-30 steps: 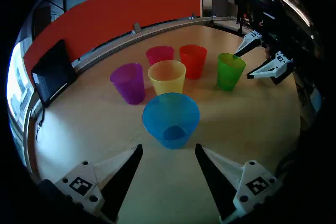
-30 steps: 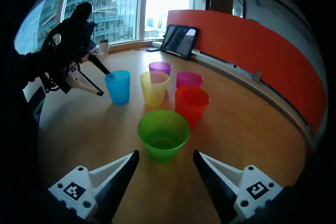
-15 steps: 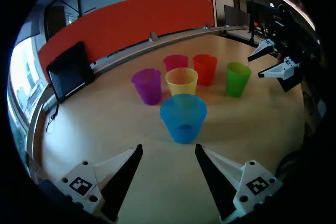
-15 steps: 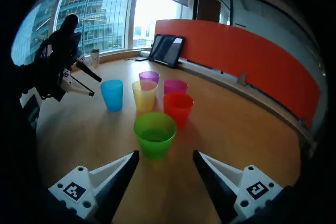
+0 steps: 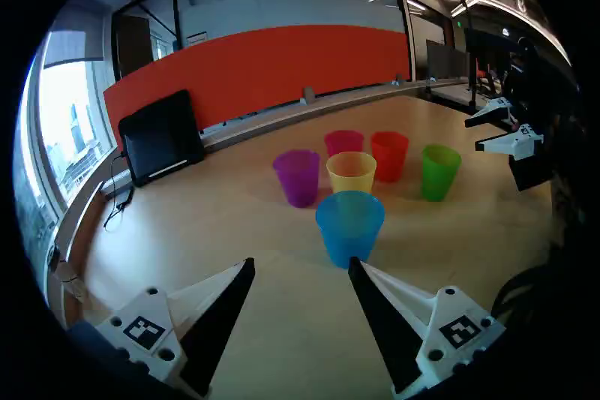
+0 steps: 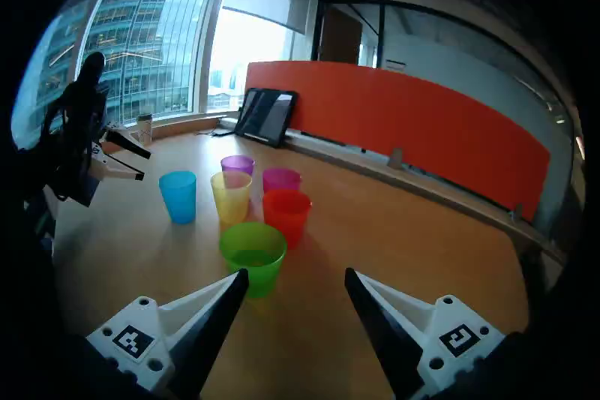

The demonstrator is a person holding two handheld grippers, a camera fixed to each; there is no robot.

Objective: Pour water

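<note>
The left gripper hovers low over the wooden table, fingers spread wide and holding nothing, aimed toward the blue cup, which stands upright just ahead of its fingertips. The right gripper hangs likewise spread and empty, with the green cup upright just ahead of it. Between the two, the purple cup, yellow cup, pink cup and red cup stand clustered close together

No legible text, brand, number; black-white square markers on left tool, right tool, unreadable
</note>
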